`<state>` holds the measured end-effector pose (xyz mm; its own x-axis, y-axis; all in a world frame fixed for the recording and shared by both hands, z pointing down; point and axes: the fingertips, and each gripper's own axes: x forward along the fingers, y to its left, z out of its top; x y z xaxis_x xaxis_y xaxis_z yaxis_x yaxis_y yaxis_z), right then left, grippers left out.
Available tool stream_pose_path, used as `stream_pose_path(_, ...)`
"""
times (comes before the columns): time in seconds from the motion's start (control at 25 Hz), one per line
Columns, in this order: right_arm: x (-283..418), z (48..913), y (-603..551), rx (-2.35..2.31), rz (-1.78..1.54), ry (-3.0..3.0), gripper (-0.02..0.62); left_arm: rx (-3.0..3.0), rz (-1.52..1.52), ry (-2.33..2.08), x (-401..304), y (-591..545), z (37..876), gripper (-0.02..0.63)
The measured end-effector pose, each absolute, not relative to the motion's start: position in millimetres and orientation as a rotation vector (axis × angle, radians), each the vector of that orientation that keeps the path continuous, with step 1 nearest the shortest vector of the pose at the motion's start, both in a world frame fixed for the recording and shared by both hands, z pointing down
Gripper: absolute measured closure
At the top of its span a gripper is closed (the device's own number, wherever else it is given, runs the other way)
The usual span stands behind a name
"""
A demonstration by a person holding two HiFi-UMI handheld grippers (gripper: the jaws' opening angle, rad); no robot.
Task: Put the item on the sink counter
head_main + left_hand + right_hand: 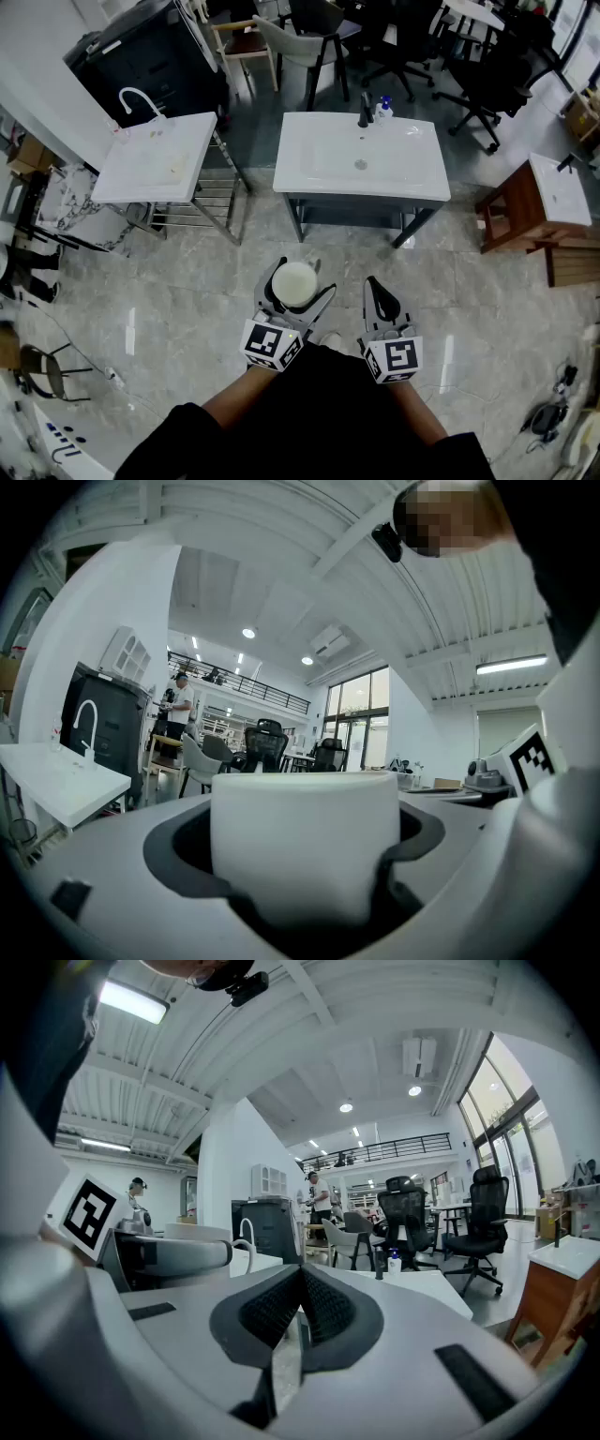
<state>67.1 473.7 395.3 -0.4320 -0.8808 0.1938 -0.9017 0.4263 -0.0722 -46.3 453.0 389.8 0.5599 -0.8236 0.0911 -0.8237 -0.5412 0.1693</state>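
Left claw [297, 268] is pinching the cup [296, 285] with jaws spread wide: pickup done, delivery not yet.
Right claw [371, 283] is pressed together, carrying nothing; the cup is hanging over the floor [178, 281], well apart from the sink counter [314, 159], so approaching and setting down are remaining.

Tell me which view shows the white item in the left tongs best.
The left gripper view: the white item fills the frame side-on, clamped in the left tongs. The head view shows only its round top; the right gripper view, just a sliver behind a jaw.
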Motion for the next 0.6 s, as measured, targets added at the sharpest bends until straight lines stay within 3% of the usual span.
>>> stream_pose_path(0.6,74,425,467,1.522,0.382,-2.577,0.563,2.565,0.017,-1.452,-62,423,398,0.127)
